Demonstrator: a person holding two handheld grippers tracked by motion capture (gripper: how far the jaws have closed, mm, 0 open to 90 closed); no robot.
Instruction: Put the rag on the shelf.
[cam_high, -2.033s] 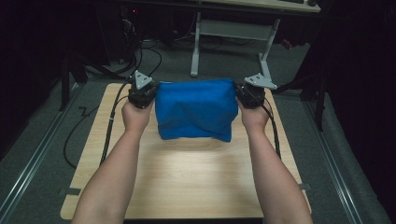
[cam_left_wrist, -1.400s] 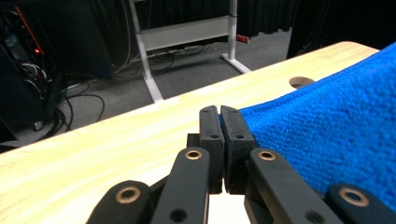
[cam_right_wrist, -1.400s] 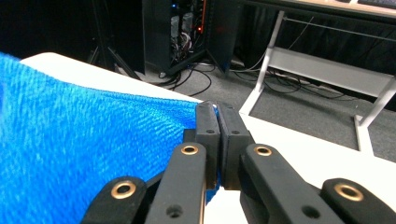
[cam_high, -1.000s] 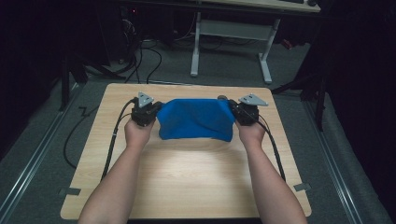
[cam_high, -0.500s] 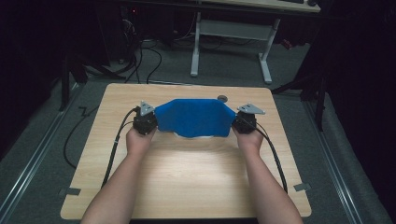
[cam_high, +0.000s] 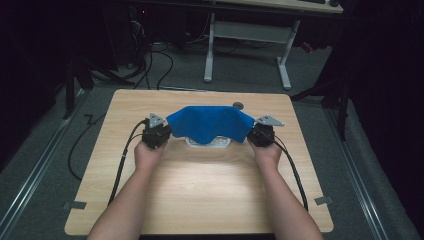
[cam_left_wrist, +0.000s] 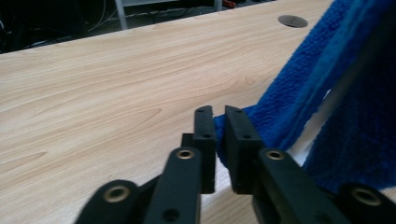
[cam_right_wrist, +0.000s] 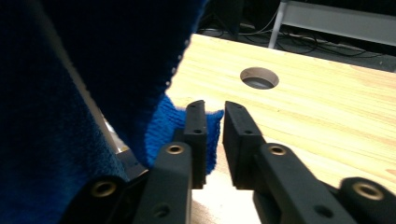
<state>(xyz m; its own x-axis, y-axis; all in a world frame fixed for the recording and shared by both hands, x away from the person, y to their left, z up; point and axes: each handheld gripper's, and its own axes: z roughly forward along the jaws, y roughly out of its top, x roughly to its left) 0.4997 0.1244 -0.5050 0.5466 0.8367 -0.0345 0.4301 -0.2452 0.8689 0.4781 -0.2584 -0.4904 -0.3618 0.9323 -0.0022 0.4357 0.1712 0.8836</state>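
Observation:
A blue towel (cam_high: 210, 125) hangs stretched between my two grippers over the middle of the wooden table (cam_high: 210, 190), sagging in its middle. My left gripper (cam_high: 162, 131) is shut on its left corner; in the left gripper view the cloth (cam_left_wrist: 317, 84) runs into the jaws (cam_left_wrist: 219, 116). My right gripper (cam_high: 252, 134) is shut on the right corner, and the blue corner (cam_right_wrist: 159, 121) sits between the jaws (cam_right_wrist: 214, 112). A flat white object (cam_high: 207, 143) lies on the table under the towel, mostly hidden.
A round cable hole (cam_high: 238, 105) is in the table just behind the towel. Black cables (cam_high: 125, 160) trail from both grippers along the table's sides. A white desk frame (cam_high: 245, 35) stands on the floor beyond the far edge.
Both hands have drawn back toward the person and come lower, bringing the towel with them. The towel now hangs lower and shorter, and the cable hole behind it has come into sight.

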